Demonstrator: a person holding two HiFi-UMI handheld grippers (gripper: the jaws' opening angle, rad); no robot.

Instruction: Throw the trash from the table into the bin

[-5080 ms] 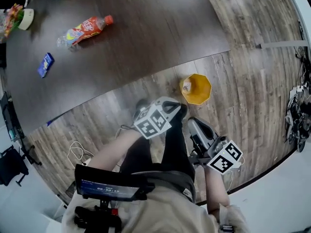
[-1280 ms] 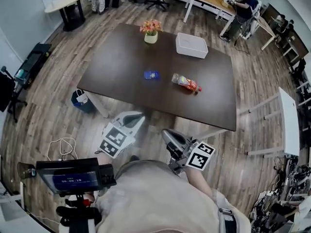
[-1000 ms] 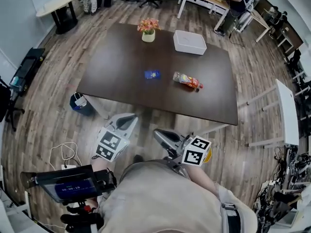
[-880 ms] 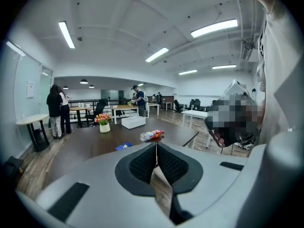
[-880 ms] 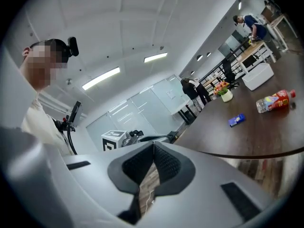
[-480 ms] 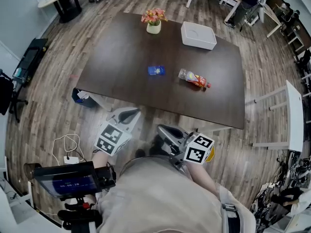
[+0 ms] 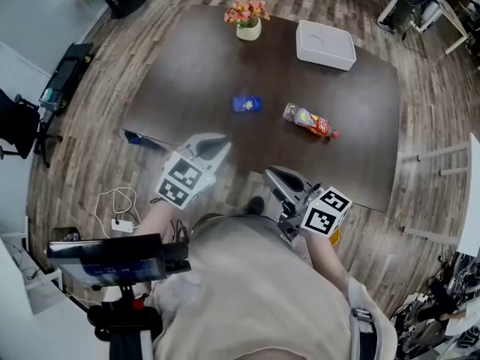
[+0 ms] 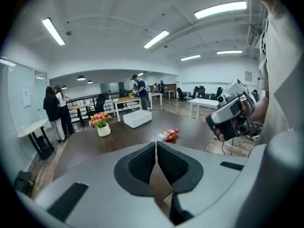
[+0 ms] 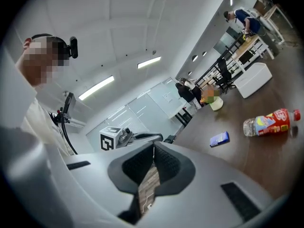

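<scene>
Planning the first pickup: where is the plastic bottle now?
In the head view, the bottle lies on the dark table, right of the blue packet.

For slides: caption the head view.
Left gripper and right gripper, both shut and empty, held before a dark table bearing a bottle and blue packet.

Long strip lights (image 8: pixel 221 9) on the ceiling fill my room with even, cool brightness, so shadows are soft and faint. The dark table (image 7: pixel 202 73) carries a dull sheen where that light lands. Every view bulges like a fish-eye (straight lines bow hard near the rims), and the left and right gripper views have black corners. My left claw (image 8: pixel 156 148), close to its lens, looks slightly soft; the far room is sharper.
</scene>
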